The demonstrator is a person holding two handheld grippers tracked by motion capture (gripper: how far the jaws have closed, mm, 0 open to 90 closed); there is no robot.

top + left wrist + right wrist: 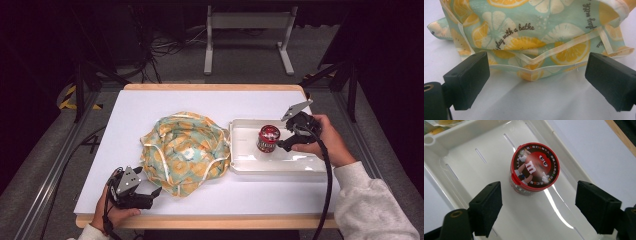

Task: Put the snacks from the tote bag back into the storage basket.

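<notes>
While the left gripper [145, 192] sat at the near-left of the white table [125, 150], its jaws stood wide apart w/ nothing between them, just short of the near edge of the lemon-print cloth [531, 32] bunched mid-table. At right, the right gripper [537, 202] hovered over the white tray [280, 165], jaws also spread wide & empty, apart from the red-lidded candy tub [534, 168], which stood upright inside the tray. Tray lay just right of the cloth, touching it.
</notes>
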